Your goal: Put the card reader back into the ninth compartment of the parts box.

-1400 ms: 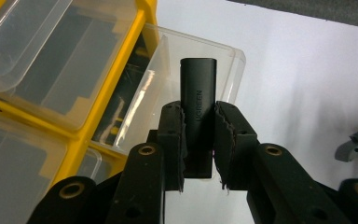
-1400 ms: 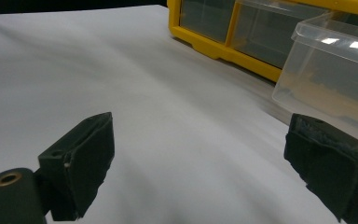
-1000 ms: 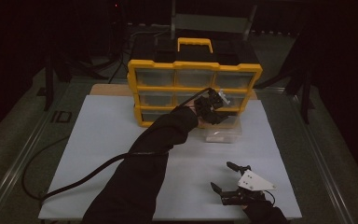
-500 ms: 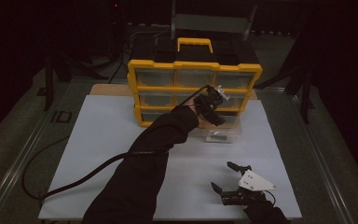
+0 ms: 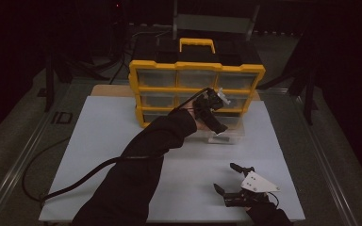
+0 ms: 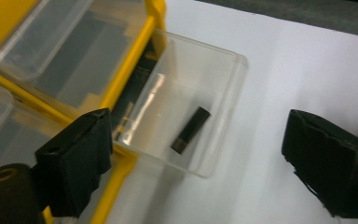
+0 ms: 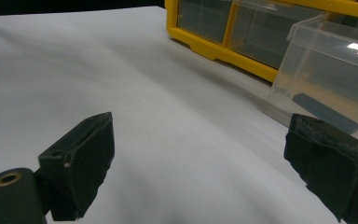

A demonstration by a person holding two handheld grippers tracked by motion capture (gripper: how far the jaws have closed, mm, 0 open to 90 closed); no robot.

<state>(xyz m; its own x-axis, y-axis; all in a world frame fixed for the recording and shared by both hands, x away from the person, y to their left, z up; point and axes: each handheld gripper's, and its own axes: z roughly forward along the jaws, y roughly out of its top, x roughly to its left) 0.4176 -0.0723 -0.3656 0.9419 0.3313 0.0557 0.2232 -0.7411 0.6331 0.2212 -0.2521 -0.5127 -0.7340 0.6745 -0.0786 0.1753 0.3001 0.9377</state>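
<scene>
Resting near the desk's near right corner, my right gripper sits on the white sheet with its jaws spread wide and nothing between them; I keep it there, out of the way. From its own view the clear drawer stands ahead to the right, pulled out of the yellow cabinet.

Farther in, toward the middle of the desk, my left gripper hangs over that drawer, jaws released and wide apart, holding nothing. In the left gripper view the drawer lies between my two pads, its back end still tucked in the cabinet's lowest row, its front end out on the sheet. One small black cylinder lies slantwise on the drawer's floor, apart from the walls.

My guess is the job in hand is to lift that piece out. To do it well I would turn my wrist so the pads close across its short width, not along its length. I would come straight down inside the walls without knocking the rim, since the drawer looks light and could slide or tip. Then close gently, as a round piece may roll away from one pad.

Beyond stands the cabinet at the far edge, its handle on top.
</scene>
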